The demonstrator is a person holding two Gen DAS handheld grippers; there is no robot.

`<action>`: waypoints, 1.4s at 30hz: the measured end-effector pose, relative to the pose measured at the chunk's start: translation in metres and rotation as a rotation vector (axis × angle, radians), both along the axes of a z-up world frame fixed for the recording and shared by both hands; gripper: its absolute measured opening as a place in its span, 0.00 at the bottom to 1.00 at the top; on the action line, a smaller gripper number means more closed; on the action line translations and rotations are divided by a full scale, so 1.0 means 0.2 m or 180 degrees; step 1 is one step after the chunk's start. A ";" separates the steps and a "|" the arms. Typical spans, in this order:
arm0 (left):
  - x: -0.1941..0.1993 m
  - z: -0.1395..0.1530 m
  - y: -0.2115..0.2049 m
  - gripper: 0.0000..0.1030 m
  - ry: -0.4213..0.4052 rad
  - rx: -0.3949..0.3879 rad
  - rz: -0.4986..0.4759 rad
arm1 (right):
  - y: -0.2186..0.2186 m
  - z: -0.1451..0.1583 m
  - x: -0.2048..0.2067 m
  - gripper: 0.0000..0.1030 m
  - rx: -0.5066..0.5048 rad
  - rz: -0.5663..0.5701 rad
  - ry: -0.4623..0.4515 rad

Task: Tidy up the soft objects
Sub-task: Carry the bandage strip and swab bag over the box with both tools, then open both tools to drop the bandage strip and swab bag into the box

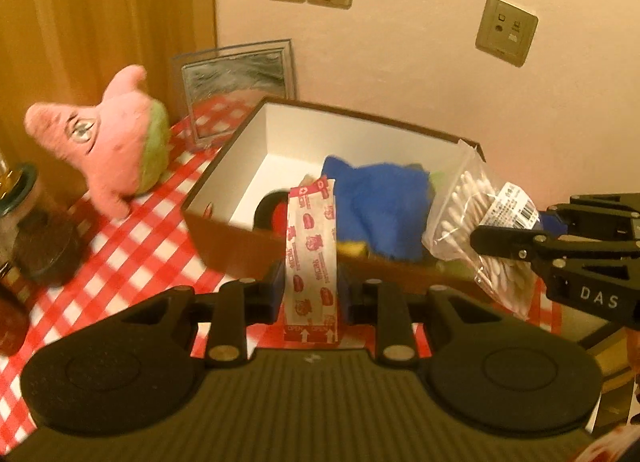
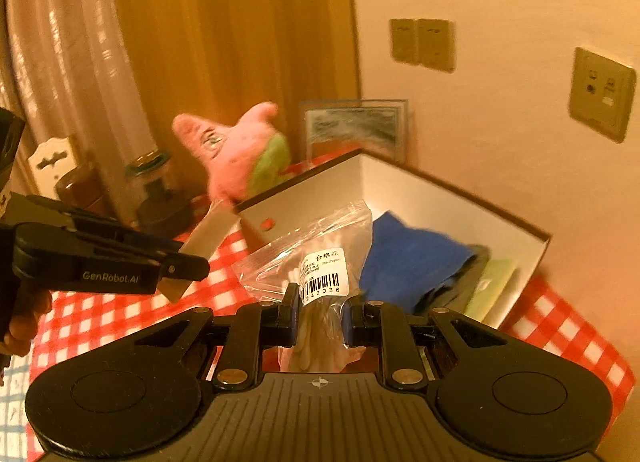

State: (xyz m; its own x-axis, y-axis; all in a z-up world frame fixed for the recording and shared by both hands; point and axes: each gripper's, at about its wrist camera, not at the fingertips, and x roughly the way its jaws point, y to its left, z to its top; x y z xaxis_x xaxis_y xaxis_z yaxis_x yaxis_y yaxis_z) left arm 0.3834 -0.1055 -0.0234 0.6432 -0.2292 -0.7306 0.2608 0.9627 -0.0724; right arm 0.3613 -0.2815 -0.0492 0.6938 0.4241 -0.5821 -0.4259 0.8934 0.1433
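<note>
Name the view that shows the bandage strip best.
Left wrist view: the bandage strip faces the camera, printed side readable, clamped in the left gripper. The right wrist view shows only its plain, blurred back, partly hidden by the jaws.

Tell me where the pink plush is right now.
The pink plush stands on the checked cloth left of the box, in front of the curtain and beside the leaning picture frame; neither tongs hold it.

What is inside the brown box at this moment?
Inside the box lie a blue soft toy, a red and black thing and something pale green. The toy covers whatever lies beneath it.
</note>
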 end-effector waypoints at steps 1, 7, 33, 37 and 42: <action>0.03 0.00 -0.02 0.24 -0.0010 -0.0003 -0.0010 | -0.02 0.01 0.03 0.20 -0.0002 -0.0015 -0.0014; 0.25 0.00 -0.12 0.24 -0.0038 0.0071 -0.0067 | -0.09 0.02 0.24 0.20 -0.0034 -0.0050 -0.0072; 0.89 -0.23 -0.12 0.43 0.0091 0.0219 0.0116 | -0.10 -0.18 0.80 0.20 -0.0138 -0.0080 0.0101; 0.88 -0.23 -0.09 0.44 0.0120 0.0232 0.0135 | -0.09 -0.19 0.80 0.20 -0.0147 -0.0063 0.0105; 0.87 -0.24 -0.06 0.44 0.0157 0.0242 0.0153 | -0.08 -0.19 0.82 0.20 -0.0151 -0.0041 0.0116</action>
State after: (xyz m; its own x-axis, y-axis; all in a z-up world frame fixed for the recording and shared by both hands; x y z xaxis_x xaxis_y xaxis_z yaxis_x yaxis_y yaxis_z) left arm 0.5567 -0.1177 -0.0715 0.6148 -0.1417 -0.7759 0.2121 0.9772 -0.0104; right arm 0.5247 -0.2969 -0.0875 0.6769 0.3867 -0.6263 -0.4096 0.9048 0.1160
